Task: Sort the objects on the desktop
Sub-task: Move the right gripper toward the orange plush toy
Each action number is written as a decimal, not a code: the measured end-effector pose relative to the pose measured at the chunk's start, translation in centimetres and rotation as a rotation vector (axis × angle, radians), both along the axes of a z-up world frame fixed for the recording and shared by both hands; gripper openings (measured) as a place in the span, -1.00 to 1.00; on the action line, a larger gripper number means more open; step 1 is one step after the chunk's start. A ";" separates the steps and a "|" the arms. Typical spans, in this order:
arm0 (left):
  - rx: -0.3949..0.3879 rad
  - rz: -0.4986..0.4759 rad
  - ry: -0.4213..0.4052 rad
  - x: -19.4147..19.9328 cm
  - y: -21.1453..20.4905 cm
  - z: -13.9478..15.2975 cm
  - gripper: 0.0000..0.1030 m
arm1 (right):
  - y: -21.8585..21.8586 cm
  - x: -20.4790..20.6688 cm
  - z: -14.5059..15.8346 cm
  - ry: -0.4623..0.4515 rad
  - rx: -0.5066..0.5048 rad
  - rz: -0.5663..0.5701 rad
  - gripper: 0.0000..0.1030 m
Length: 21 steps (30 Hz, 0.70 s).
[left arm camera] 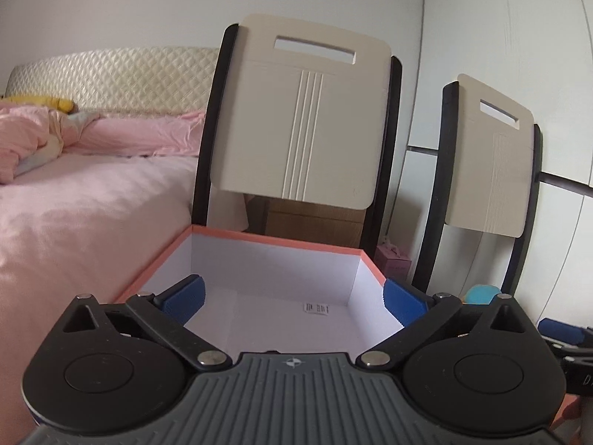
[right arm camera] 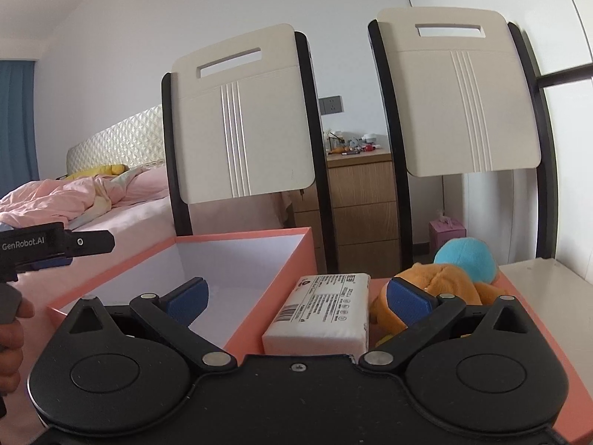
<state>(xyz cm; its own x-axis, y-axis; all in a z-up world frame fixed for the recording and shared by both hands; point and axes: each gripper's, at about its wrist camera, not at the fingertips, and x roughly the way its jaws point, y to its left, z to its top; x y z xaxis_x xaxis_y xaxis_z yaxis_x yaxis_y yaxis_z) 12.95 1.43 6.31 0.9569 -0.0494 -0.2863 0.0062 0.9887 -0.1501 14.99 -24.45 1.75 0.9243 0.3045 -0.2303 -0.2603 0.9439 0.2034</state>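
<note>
An orange box (left arm camera: 237,236) with a white inside stands open in front of my left gripper (left arm camera: 292,302), which is open and empty over it; only a small barcode sticker (left arm camera: 317,308) shows on its floor. In the right wrist view the same box (right arm camera: 244,239) is left of centre. A white tissue pack (right arm camera: 322,313) lies on an orange surface (right arm camera: 533,319) right of the box. An orange and blue plush toy (right arm camera: 441,282) lies beside the pack. My right gripper (right arm camera: 296,298) is open and empty, with the tissue pack between its blue pads (right arm camera: 406,302).
Two cream chair backs (right arm camera: 241,118) (right arm camera: 467,92) stand behind the box. A bed with pink bedding (left arm camera: 74,193) is on the left. A wooden drawer unit (right arm camera: 363,207) and a pink gift box (right arm camera: 446,235) are behind. The left gripper's body (right arm camera: 55,246) shows at the left.
</note>
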 end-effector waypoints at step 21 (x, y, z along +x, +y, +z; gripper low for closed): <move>0.059 0.118 -0.153 -0.5 2.5 0.6 1.00 | -0.3 4.6 1.3 -0.013 0.030 0.017 0.99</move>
<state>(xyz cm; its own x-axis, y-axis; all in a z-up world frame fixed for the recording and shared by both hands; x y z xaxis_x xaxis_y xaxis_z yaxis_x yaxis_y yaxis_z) 12.49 3.91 6.93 0.9876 0.0777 -0.1363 -0.0916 0.9909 -0.0984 19.54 -24.78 3.03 0.9217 0.3272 -0.2085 -0.2795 0.9327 0.2281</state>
